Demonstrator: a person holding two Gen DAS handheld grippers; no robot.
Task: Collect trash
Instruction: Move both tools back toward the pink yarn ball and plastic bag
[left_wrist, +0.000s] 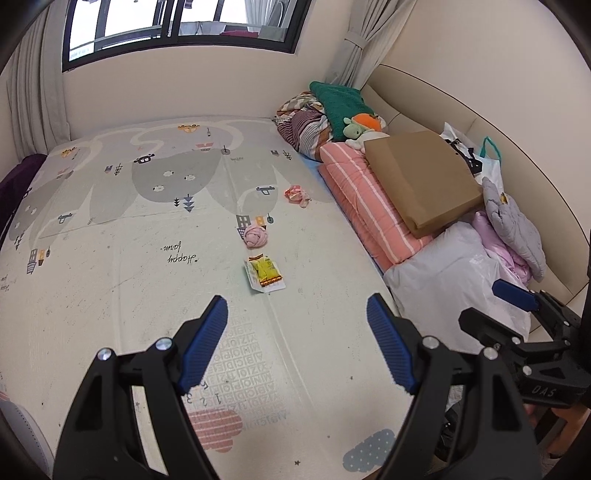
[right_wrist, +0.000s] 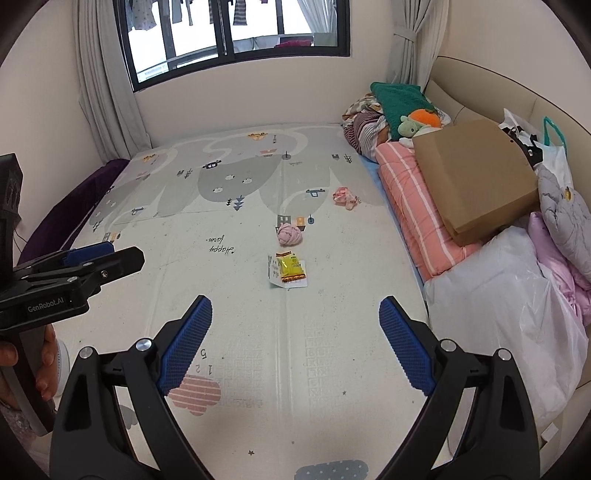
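Observation:
Three pieces of trash lie in a line on the patterned play mat (left_wrist: 110, 258) (right_wrist: 221, 314). Nearest is a yellow snack wrapper (left_wrist: 265, 273) (right_wrist: 288, 270) on a white card. Behind it sits a crumpled pink wad (left_wrist: 255, 236) (right_wrist: 290, 234), and farther back a pink-and-red crumpled wrapper (left_wrist: 296, 194) (right_wrist: 344, 196). My left gripper (left_wrist: 297, 308) hovers open short of the yellow wrapper, nothing between its blue pads. My right gripper (right_wrist: 295, 308) is also open and empty, just short of the same wrapper. Each gripper shows at the edge of the other's view.
Along the right side lie a pink striped quilt (left_wrist: 365, 206) (right_wrist: 417, 199), a brown paper bag (left_wrist: 424, 177) (right_wrist: 476, 173), a white plastic bag (left_wrist: 454, 280) (right_wrist: 509, 295), pillows and a plush toy (left_wrist: 360, 127). A window and curtains stand behind. A purple cloth (right_wrist: 74, 206) borders the mat's left.

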